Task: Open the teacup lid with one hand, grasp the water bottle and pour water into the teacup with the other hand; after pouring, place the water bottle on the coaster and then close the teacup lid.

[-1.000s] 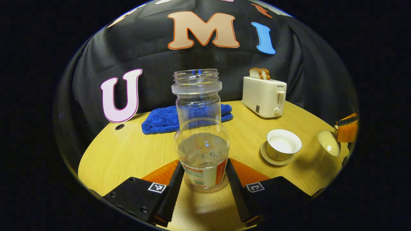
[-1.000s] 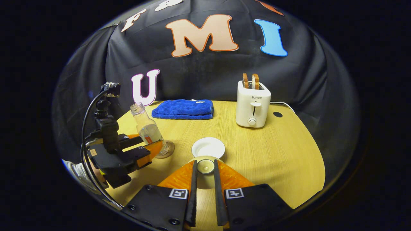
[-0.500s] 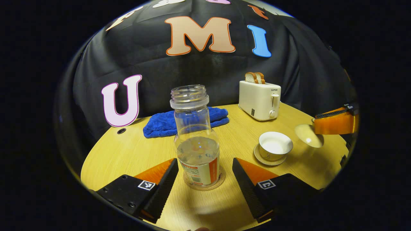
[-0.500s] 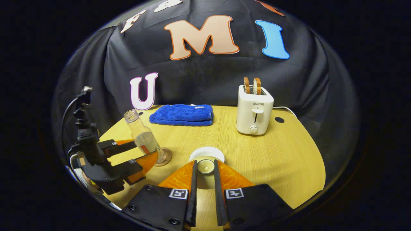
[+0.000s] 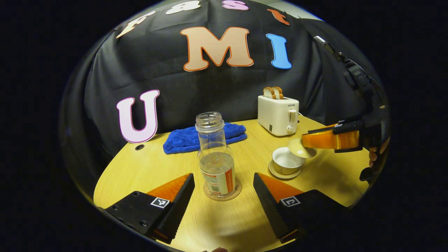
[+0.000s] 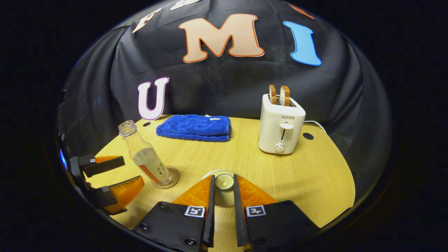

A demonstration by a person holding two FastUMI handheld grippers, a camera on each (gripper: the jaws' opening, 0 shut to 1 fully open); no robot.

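Teacup (image 5: 287, 163) sits on its saucer right of the water bottle (image 5: 216, 164), which stands freed on the coaster (image 5: 221, 194) between the wide-open left hand-held gripper (image 5: 224, 194); the right hand-held gripper (image 6: 223, 183) pinches the lid (image 5: 301, 148) just above the cup, ready for closing.

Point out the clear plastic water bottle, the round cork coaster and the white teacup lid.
Clear plastic water bottle (image 5: 214, 157): left gripper view, mid body.
Round cork coaster (image 5: 235, 193): left gripper view, right rim.
White teacup lid (image 6: 224, 181): right gripper view, its knob.
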